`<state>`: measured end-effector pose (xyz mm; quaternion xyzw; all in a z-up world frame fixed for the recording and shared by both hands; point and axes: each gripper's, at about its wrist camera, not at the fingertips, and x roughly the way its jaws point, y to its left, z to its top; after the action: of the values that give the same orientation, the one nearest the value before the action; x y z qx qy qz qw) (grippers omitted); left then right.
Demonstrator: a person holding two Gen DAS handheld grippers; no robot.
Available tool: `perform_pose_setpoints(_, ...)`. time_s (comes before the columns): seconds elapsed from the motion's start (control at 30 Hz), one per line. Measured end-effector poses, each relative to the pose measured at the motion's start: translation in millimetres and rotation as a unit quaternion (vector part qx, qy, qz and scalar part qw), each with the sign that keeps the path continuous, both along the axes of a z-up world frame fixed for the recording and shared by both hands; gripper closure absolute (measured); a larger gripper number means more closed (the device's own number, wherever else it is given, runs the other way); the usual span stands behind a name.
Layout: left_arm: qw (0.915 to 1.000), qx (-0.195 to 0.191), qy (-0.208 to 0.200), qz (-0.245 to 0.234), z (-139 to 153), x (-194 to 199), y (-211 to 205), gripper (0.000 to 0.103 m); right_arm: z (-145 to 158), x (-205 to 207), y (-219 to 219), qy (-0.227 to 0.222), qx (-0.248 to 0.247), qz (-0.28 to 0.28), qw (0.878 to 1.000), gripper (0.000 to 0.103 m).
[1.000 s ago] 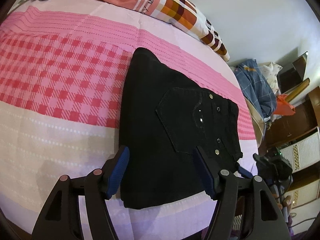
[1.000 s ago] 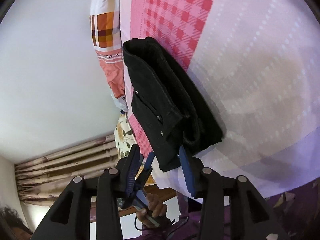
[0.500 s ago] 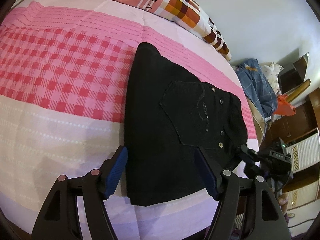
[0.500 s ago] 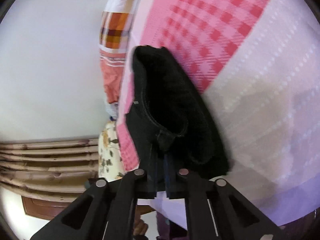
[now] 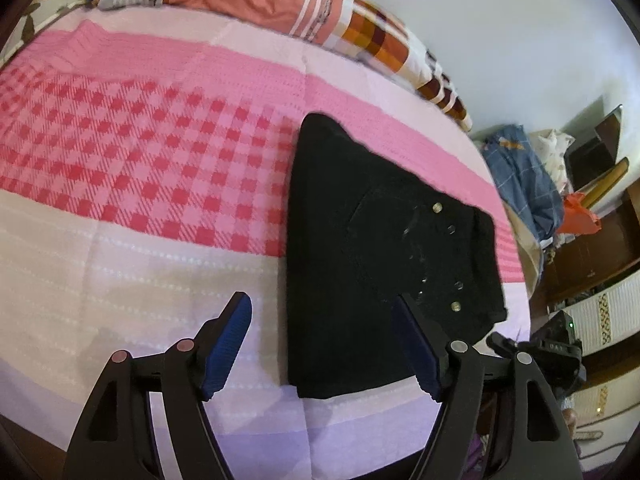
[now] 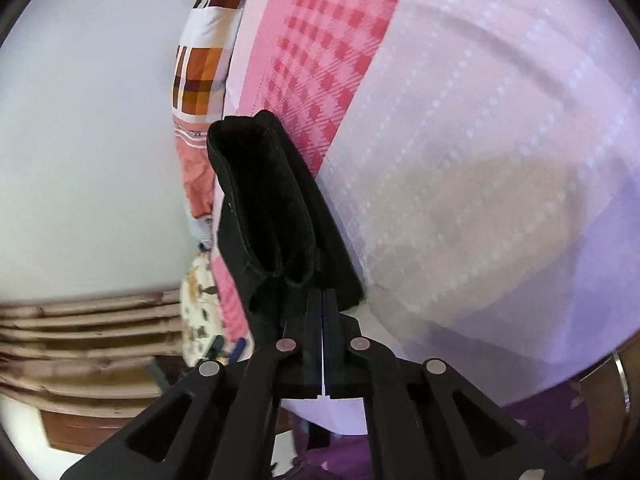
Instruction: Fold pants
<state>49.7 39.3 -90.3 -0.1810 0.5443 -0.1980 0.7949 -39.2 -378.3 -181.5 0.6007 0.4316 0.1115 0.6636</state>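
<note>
Reaching in from the bottom of the left wrist view, the left gripper (image 5: 322, 322) has its blue-padded fingers (image 5: 226, 340) spread and opening further, with nothing pinched between them. The near edge of the folded black pants (image 5: 360, 248) shows in the gap, and the right pad overlaps the cloth in the picture; whether it touches cannot be told. The pants lie flat at centre right of that view on the pink and white bedspread (image 5: 120, 240), pocket and metal studs facing up. At the lower right, the right gripper (image 5: 520, 350) meets the pants' near right corner.

In the right wrist view, the right gripper (image 6: 322, 296) rises from the bottom centre with its jaws pressed together on the near edge of the pants (image 6: 272, 216); the stacked folds run away toward the upper left.

Farther off, a patterned pillow (image 5: 320, 20) in orange, white and brown checks lies along the top of the bed against the pale wall (image 5: 520, 40). At the far right, a heap of clothes (image 5: 524, 184) sits beside dark wooden furniture (image 5: 600, 248).
</note>
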Motion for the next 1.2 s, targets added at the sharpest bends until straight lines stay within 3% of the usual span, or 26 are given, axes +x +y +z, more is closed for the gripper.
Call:
perform_pose_setpoints(0.13,0.9999,-0.009,0.010,-0.002,-4,0,-4,0.029,24,3,-8,-0.028,-0.015,0.002,0.999,0.097)
perform_pose_setpoints(0.2,1.0000,-0.001,0.001,-0.005,-1,1,-8,0.029,32,8,-8,-0.042,0.014,0.010,0.999,0.094)
perform_pose_setpoints(0.33,0.9999,-0.009,0.001,-0.007,1,3,-12,0.029,35,16,5,-0.042,0.011,0.034,0.998,0.065)
perform_pose_setpoints(0.47,0.9999,-0.009,0.006,-0.011,-2,2,-12,0.029,23,25,13,-0.020,0.028,0.030,0.999,0.062)
perform_pose_setpoints(0.67,0.9997,-0.016,0.015,-0.004,-7,1,-9,0.029,30,35,21,-0.032,0.007,0.029,0.999,0.062)
perform_pose_setpoints(0.7,0.9996,-0.019,0.019,-0.003,-9,2,-8,0.029,32,36,23,-0.031,-0.007,0.032,0.999,0.068)
perform_pose_setpoints(0.73,0.9996,-0.019,0.020,-0.002,-10,1,-7,0.029,35,38,26,-0.030,-0.029,0.037,0.998,0.087)
perform_pose_setpoints(0.9,0.9997,-0.012,0.020,-0.002,-7,0,-5,0.029,62,29,30,-0.065,-0.028,0.039,0.997,0.090)
perform_pose_setpoints(0.97,0.9999,-0.007,0.014,0.001,-4,0,-1,0.029,77,24,32,-0.087,-0.052,0.053,0.993,0.090)
perform_pose_setpoints(1.03,1.0000,-0.003,0.008,0.004,-3,1,3,0.028,61,24,28,-0.064,-0.065,0.055,0.994,0.091)
perform_pose_setpoints(1.1,0.9998,-0.002,0.019,0.007,-10,3,4,0.028,14,20,18,-0.006,-0.003,0.033,0.999,0.092)
perform_pose_setpoints(1.17,0.9994,-0.008,0.031,0.008,-15,3,3,0.028,-2,17,14,-0.002,0.034,0.019,0.999,0.093)
perform_pose_setpoints(1.2,0.9994,-0.008,0.033,0.009,-17,3,3,0.028,2,19,14,-0.004,0.025,0.023,0.999,0.093)
